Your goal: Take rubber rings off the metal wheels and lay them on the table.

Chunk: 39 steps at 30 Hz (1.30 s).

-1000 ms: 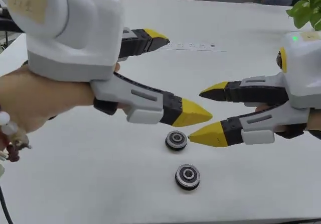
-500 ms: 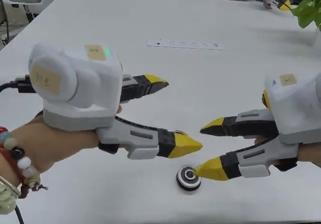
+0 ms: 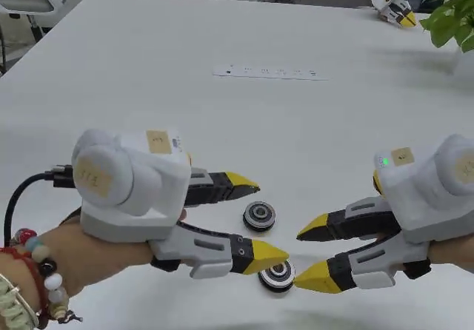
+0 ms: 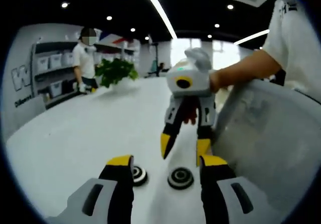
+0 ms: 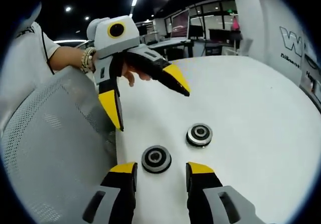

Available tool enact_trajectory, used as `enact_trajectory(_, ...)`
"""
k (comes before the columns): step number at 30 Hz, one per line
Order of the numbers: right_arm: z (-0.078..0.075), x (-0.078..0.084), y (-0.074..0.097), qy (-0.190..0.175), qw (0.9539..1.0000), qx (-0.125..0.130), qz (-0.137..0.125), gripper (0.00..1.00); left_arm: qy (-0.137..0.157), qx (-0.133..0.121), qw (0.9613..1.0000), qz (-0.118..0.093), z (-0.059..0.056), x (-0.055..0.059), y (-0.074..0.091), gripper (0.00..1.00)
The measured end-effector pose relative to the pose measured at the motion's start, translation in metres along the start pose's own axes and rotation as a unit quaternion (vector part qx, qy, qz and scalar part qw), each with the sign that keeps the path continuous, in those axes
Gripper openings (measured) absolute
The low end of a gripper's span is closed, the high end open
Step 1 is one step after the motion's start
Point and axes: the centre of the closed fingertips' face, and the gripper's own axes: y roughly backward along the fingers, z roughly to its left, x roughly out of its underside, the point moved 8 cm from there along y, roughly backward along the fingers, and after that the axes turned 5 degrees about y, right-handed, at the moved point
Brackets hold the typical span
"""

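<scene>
Down they come! A second ago both grippers hung well above the table [image 3: 185, 100], and now they have sunk low and closed in on the nearer wheel [image 3: 277, 275] from either side. That looks like the set-up for the first strip, with nothing removed yet: the black rubber ring [image 5: 145, 158] sits on that wheel. The farther wheel [image 3: 259, 216], just beyond it, wears its ring too. The left gripper [image 3: 265, 223] reaches in from the left of the nearer wheel, jaws wide apart and empty, its lower tip just over the rim. The right gripper [image 3: 298, 256] faces it from the right, jaws also apart and holding nothing, its lower tip just beside the wheel. Both hands are held level, tips aimed at each other.
</scene>
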Motion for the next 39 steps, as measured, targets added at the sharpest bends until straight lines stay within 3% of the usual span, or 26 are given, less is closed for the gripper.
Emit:
enact_trajectory(4, 0.003, 0.003, -0.004, 0.004, 0.9999, -0.008, 0.013, 0.35, 0.015, 0.009, 0.9998, 0.010, -0.003, 0.009, -0.007, 0.49)
enact_trajectory(14, 0.006, 0.003, -0.009, 0.019, 0.9995, -0.012, 0.024, 0.31, -0.020, 0.011, 0.9992, 0.033, -0.009, 0.021, -0.021, 0.29)
enact_trajectory(19, 0.007, 0.005, -0.011, 0.023, 0.9991, -0.016, 0.031, 0.29, -0.009, 0.015, 0.9984, 0.055, -0.010, 0.032, -0.023, 0.28)
enact_trajectory(39, 0.007, 0.003, -0.017, 0.037, 0.9987, -0.007, 0.035, 0.22, -0.016, 0.017, 0.9974, 0.067, -0.013, 0.035, -0.033, 0.20)
